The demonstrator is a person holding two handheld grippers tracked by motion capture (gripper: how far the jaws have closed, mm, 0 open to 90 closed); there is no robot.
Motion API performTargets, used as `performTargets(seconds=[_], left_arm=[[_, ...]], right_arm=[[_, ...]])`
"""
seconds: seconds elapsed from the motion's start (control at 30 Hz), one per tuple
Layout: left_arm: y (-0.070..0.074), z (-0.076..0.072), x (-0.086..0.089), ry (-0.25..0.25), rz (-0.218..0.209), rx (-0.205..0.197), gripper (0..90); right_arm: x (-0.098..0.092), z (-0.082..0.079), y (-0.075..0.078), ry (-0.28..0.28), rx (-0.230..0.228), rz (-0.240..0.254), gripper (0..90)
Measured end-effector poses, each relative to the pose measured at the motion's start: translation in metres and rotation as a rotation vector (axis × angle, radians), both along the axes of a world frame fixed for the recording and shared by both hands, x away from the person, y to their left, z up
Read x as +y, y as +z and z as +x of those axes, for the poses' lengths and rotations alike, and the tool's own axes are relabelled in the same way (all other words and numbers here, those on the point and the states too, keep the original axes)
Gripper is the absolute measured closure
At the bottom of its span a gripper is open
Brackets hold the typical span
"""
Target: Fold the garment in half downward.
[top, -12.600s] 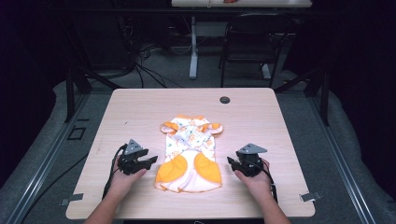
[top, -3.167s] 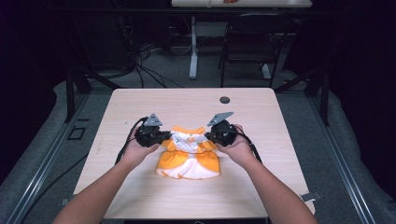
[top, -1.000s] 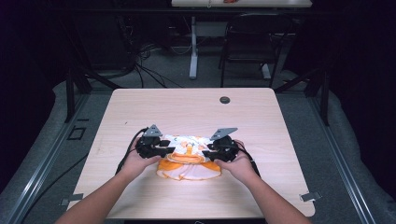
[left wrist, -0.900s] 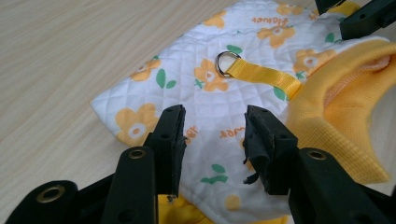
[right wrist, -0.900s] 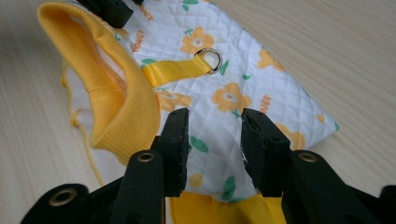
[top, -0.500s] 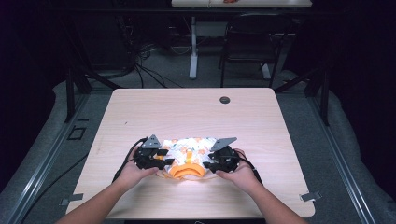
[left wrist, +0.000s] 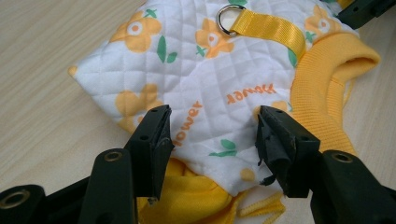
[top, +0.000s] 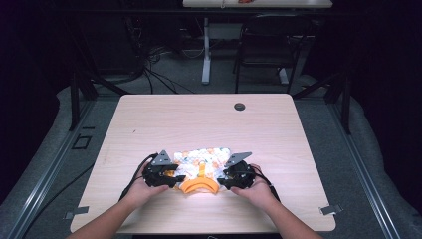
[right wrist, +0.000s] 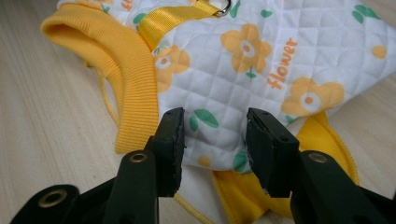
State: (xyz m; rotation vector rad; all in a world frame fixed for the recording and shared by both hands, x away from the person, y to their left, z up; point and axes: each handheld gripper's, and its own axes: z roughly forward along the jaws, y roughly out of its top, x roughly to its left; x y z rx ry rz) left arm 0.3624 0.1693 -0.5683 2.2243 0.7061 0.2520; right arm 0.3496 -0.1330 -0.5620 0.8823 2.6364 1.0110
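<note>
1. Two grippers flank a small folded garment (top: 201, 167) that lies near the front edge of the table (top: 199, 114): the left gripper (top: 169, 177) at its left end, the right gripper (top: 226, 178) at its right end.
2. Both sets of jaws have just been opening. In the left gripper view the garment (left wrist: 205, 79) lies between and beyond the spread jaws, and the pads do not press it; the right gripper view shows the same, the cloth (right wrist: 261, 70) loose between open jaws.
3. Holding one end each suits a fold: the top half seems laid down over the lower part, and letting go at both ends together would keep the edges level.
4. The upper layer is white quilted fabric stitched in diamonds, printed with orange flowers, green leaves and the word "flower".
5. A yellow woven strap (left wrist: 266, 25) crosses it and carries a metal D-ring (left wrist: 227, 18).
6. The collar (right wrist: 126, 65) is thick ribbed orange knit, curved and soft, and it stands slightly off the table.
7. Smooth yellow lining pokes out under the quilted edge near the jaws; whether a loose thread or a thin cord trails there, I cannot tell.
8. The table is pale wood-grain laminate, with a dark round cap (top: 240, 106) well apart at its far side.
</note>
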Motion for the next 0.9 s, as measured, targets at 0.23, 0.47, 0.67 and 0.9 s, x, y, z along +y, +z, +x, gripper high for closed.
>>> performTargets(seconds=[0.23, 0.47, 0.67, 0.9], left_arm=[[-0.001, 0.003, 0.0, 0.005, -0.007, 0.004, 45.0], [0.0, 0.01, -0.004, 0.022, 0.007, -0.003, 45.4], [-0.002, 0.019, -0.004, 0.057, -0.026, 0.007, 46.4], [-0.002, 0.027, -0.006, 0.075, -0.029, 0.009, 47.3]], right_arm=[[0.001, 0.003, -0.001, -0.007, -0.002, -0.006, 56.7], [0.001, 0.011, 0.0, -0.022, -0.006, -0.011, 56.7], [-0.002, 0.019, -0.001, -0.044, -0.004, 0.013, 56.6], [-0.004, 0.027, -0.001, -0.064, -0.01, 0.01, 56.6]])
